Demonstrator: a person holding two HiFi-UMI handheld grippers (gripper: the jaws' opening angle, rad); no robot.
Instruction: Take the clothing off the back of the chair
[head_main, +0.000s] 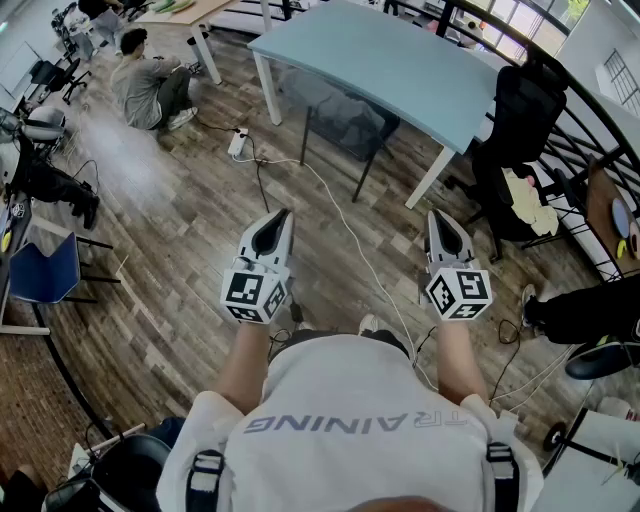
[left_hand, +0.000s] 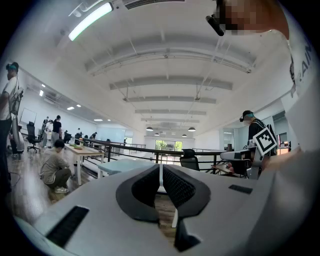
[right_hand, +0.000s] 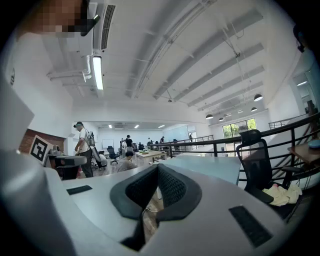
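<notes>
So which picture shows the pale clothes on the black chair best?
The head view: the pale clothing lies unobstructed on the black chair. The right gripper view catches it small at its edge. The left gripper view doesn't show it.

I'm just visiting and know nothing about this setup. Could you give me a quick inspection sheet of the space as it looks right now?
Surface: wood floor; pale blue table ahead.
Job's things: black chair to the right of the table, with pale clothing on it, seemingly on the seat; untouched.
Clutter: blue chair at the left.
Grippers: left claw and right claw are both shut and empty, held level, well apart from the black chair.
Cables: white cable runs across the floor from a power strip.
Surroundings: crouching person on the floor; railing beyond the table.
</notes>
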